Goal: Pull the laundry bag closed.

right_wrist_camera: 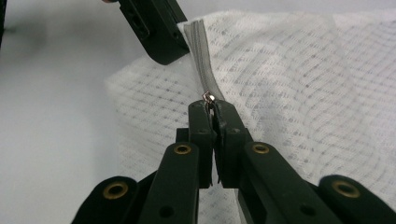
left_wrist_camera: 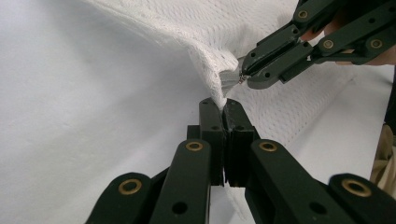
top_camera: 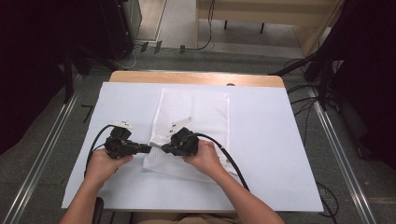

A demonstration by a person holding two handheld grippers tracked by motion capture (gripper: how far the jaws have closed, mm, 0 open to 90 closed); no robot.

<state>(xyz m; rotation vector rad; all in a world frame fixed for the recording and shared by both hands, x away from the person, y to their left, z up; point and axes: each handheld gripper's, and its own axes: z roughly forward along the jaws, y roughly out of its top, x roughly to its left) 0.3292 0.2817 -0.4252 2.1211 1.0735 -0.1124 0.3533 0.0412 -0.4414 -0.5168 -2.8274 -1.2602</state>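
White mesh zipper bag (top_camera: pixel 196 122) flat on the white-covered desk (top_camera: pixel 261 140), near corner lifted; contents not discernible through the mesh; my left gripper (left_wrist_camera: pixel 223 106) clenched on the bag's corner edge; my right gripper (right_wrist_camera: pixel 211 108) clenched on the small metal zipper pull (right_wrist_camera: pixel 208 97), grey zipper tape (right_wrist_camera: pixel 201 51) running away from it; far end of tape hidden behind my left gripper.

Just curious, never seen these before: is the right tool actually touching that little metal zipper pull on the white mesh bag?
Touching. In the right gripper view the right tool is closed on the zipper pull of the mesh bag.
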